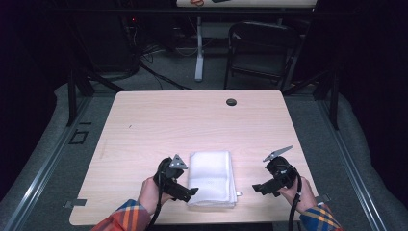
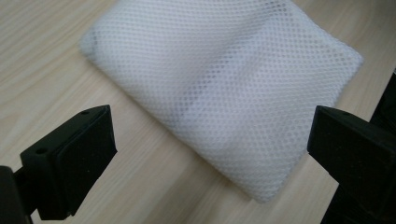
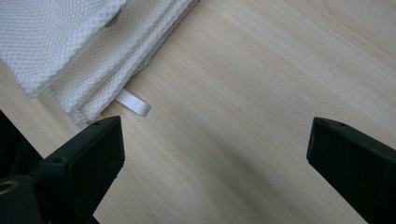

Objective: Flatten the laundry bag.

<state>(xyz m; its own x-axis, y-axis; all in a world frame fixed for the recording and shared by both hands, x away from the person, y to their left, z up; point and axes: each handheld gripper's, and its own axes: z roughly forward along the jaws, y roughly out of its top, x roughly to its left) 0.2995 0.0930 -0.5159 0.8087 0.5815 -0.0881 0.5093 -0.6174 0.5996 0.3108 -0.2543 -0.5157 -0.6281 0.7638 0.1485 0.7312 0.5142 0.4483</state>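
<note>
A folded white mesh cloth lies on the light wood table near its front edge. My left gripper sits at the cloth's left front corner, jaws wide apart, nothing between them. In the left gripper view the mesh cloth lies just ahead of the left gripper. My right gripper is held a short way right of the cloth, open and empty. In the right gripper view the stacked layers of the cloth and a small white ribbon tag lie ahead and to the left of the right gripper.
A small dark round grommet sits near the table's far edge. Beyond the table stand a dark folding chair and a white post on grey floor with cables. Bare tabletop spreads behind and beside the cloth.
</note>
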